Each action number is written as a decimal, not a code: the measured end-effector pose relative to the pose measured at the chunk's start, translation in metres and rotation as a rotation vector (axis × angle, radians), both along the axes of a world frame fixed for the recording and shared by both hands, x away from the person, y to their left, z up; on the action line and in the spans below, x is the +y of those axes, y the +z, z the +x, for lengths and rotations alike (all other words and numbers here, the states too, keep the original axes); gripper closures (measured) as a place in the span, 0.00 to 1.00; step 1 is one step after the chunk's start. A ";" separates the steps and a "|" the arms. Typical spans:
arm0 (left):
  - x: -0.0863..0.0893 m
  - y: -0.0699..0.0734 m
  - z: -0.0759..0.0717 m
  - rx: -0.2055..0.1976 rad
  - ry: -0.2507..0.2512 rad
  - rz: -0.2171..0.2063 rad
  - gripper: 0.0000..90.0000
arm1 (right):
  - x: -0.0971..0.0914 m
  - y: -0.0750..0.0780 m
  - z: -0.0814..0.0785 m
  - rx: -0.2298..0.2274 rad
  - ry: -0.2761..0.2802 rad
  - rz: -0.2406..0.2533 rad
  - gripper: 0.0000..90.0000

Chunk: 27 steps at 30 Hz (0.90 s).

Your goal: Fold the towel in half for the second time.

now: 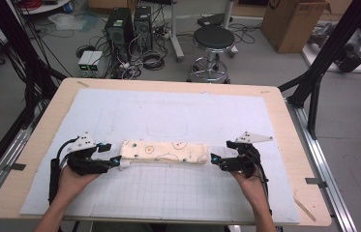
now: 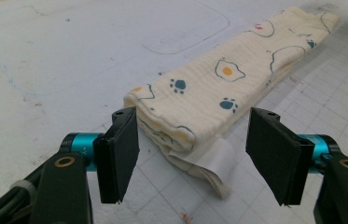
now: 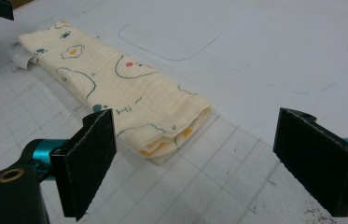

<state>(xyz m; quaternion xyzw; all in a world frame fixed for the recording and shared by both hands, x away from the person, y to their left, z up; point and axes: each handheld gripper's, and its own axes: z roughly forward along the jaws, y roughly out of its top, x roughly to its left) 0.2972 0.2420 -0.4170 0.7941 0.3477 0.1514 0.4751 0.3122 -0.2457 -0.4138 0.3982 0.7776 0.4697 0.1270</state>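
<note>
Cream cloth [image 1: 163, 152], printed with fried eggs and paw marks, lies folded into a long narrow strip at the middle of the high view, on a pale blue mat [image 1: 168, 111] that covers the wooden tabletop [image 1: 289, 130]. The strip runs from left to right in the frame. A white label [image 2: 216, 156] sticks out from its left end.

At the left of the frame, the left gripper [image 1: 112, 154] sits at that left end. Its jaws are released and stand wide; in the left gripper view the end of the cloth lies between them, near the left jaw, and the right jaw is apart from it.

At the right of the frame, the right gripper [image 1: 213, 159] is just beside the other end of the strip. Its jaws are also released and hold nothing. In the right gripper view the folded end lies close to the left jaw, in the lower middle of the frame, and the right jaw stands well apart over the bare mat.
</note>
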 end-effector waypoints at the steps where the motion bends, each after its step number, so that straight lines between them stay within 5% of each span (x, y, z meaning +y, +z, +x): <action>1: 0.000 0.000 -0.002 0.003 0.000 -0.003 0.38 | -0.001 0.000 -0.001 0.000 -0.002 0.000 0.14; 27: 0.016 -0.003 -0.030 -0.005 0.029 -0.018 0.34 | -0.019 -0.005 -0.028 -0.013 -0.027 -0.005 0.14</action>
